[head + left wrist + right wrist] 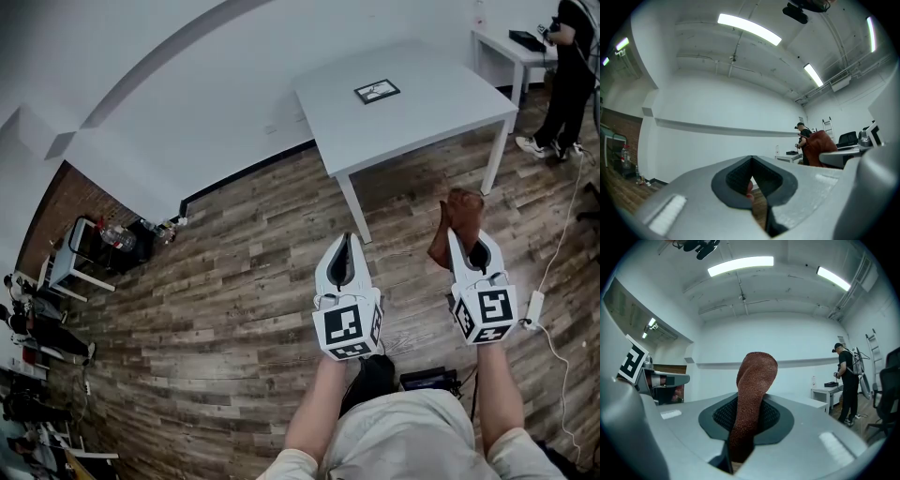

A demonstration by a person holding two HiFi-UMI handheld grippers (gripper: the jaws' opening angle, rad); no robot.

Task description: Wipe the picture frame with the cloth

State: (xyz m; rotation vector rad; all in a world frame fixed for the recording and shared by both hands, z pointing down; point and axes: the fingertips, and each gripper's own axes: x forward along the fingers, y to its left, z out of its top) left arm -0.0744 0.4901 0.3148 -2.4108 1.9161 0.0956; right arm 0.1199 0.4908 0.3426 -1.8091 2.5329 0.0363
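Bright, even light falls from ceiling tubes [740,266]; shadows are faint. All views bend strongly at their edges; corners darken.

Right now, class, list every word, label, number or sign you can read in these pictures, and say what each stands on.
No readable text anywhere.
On the left hand-held gripper and right hand-held gripper: square markers only, no lettering.
In the picture frame on the table: print too small to read.
On the cloth: no label visible.
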